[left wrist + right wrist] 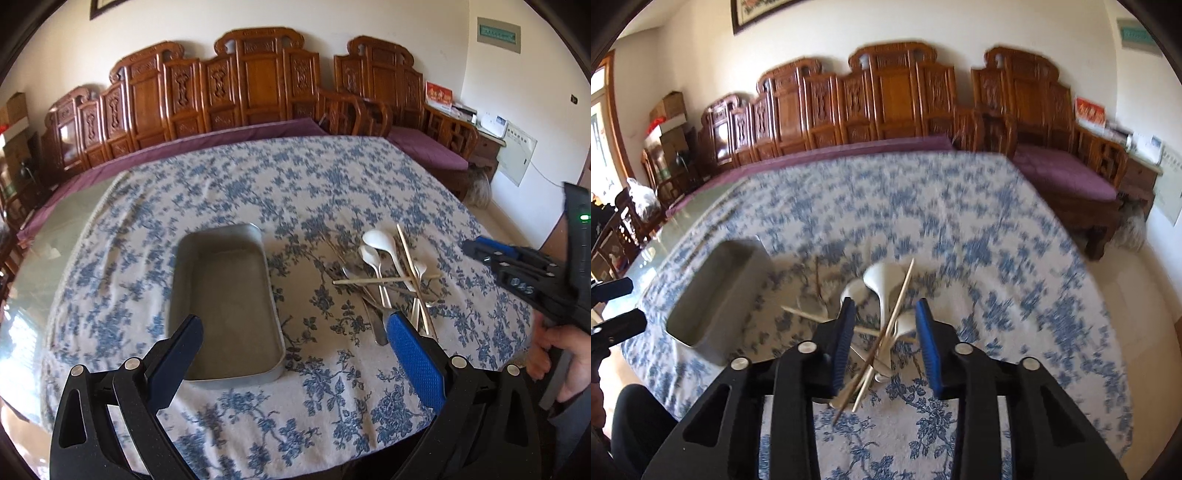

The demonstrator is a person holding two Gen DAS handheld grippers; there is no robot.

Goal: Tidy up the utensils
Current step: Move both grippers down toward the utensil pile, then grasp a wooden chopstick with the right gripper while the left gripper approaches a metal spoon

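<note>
**Right tongs closing in on the utensil pile, tray waiting empty to the left**

The right tongs (pixel 884 325) are hanging with their jaws partly open, holding nothing, and they are straddling the near end of the utensil pile (pixel 391 280). A wooden chopstick (pixel 886 325) is running between the blue pads (pixel 929 350), its long axis slanting from near-left to far-right, roughly along the line of the jaws. A white spoon (pixel 882 291) is lying just beyond the fingertips with its bowl pointing far and its handle coming back toward the gap. The right-wrist view is blurred, so contact with any piece is not clear. A grasp here looks likely to call for closing across the chopstick's width.

The left tongs (pixel 291 332) are standing wide open and empty, near the metal tray (pixel 184 280), whose long axis is running near to far. The pile is lying to the right of the tray, apart from it, and nearer the right tongs. The tray is holding nothing yet, so the sorting seems barely begun.

Everything is resting on a table (pixel 258 177) covered with a blue floral cloth. Carved wooden benches (pixel 255 81) with purple cushions are lining the far wall.
</note>
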